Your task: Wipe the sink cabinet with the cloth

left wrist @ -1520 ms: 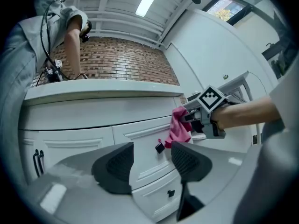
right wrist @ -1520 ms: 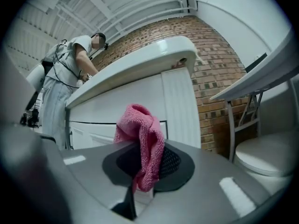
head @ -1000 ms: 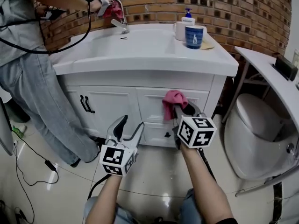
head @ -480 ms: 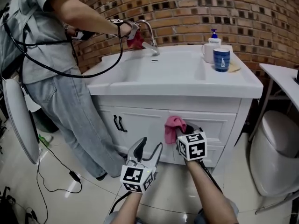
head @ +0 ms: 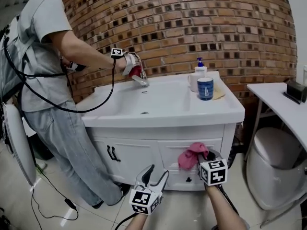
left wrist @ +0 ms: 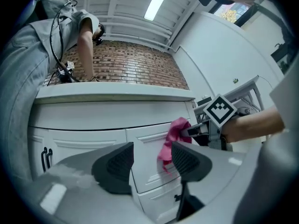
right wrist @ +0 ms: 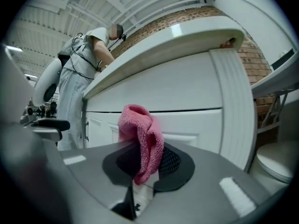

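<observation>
A white sink cabinet point(head: 144, 152) with drawers and doors stands under a white basin top. My right gripper point(head: 205, 155) is shut on a pink cloth point(head: 191, 155), which hangs bunched in front of the right drawer front point(right wrist: 196, 125); whether it touches the panel I cannot tell. The same pink cloth point(right wrist: 141, 136) fills the right gripper view between the jaws. My left gripper point(head: 154, 175) is open and empty, low in front of the cabinet, left of the cloth point(left wrist: 174, 136).
A person point(head: 43, 80) in grey stands at the cabinet's left, wiping the tap point(head: 139, 78) with a red cloth. A blue cup point(head: 205, 88), white mug and soap bottle sit on the top's right. A toilet point(head: 271, 162) stands to the right. Cables point(head: 48, 195) lie on the floor.
The head view has tilted up and drawn back, so cabinet and grippers sit lower in frame. The right gripper with the pink cloth has shifted right along the drawer front.
</observation>
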Available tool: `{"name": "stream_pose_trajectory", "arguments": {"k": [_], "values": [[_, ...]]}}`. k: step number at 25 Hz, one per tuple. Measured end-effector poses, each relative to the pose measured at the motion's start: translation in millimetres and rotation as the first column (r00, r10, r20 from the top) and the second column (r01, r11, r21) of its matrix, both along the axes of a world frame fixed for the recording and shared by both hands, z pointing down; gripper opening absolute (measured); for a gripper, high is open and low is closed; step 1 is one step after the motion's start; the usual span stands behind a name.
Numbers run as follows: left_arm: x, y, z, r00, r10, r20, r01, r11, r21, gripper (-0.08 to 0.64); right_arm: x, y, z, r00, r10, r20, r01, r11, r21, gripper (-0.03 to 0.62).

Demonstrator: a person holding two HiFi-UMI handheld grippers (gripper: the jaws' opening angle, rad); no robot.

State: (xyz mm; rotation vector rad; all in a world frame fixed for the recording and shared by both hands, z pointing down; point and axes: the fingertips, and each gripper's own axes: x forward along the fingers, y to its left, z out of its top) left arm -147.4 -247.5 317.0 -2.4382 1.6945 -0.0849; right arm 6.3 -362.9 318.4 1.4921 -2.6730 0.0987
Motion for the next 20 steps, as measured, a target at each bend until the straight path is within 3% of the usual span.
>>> {"name": "stream_pose_trajectory", "arguments": {"k": [5, 10, 14, 17, 20], "values": [[0.1, -8.0, 9.8, 1.000, -0.003, 0.013, 0.003, 1.000, -0.013, 0.252, 60.1, 0.1, -2.8, 0.995, 0.088, 0.039, -0.088, 0.996, -0.010, 0.052], [2.2, -13.8, 2.0, 0.999, -0.005, -0.033, 0.005, 1.000, 0.003, 0.252, 63.5, -0.6, -4.2, 0.992, 0.111, 0.055, -0.110, 0.994, -0.010, 0.052], [4.4, -13.4, 2.2, 0.999, -0.002, -0.032, 0.003, 1.000, 0.023, 0.252, 68.8, -2.6, -1.4, 0.976, 0.173, 0.130, -0.170, 0.985, -0.032, 0.052], [-8.3, -17.6, -13.6, 1.000, -0.013, -0.010, 0.014, 0.998, 0.057, 0.252, 53.7, -6.1, -15.2, 0.966, 0.189, 0.178, -0.190, 0.982, -0.009, 0.052], [-23.3, -9.3, -21.1, 0.999, -0.045, -0.017, 0.046, 0.997, 0.055, 0.252, 3.7, 7.9, -22.9, 0.986, 0.066, 0.153, -0.071, 0.997, 0.026, 0.052]]}}
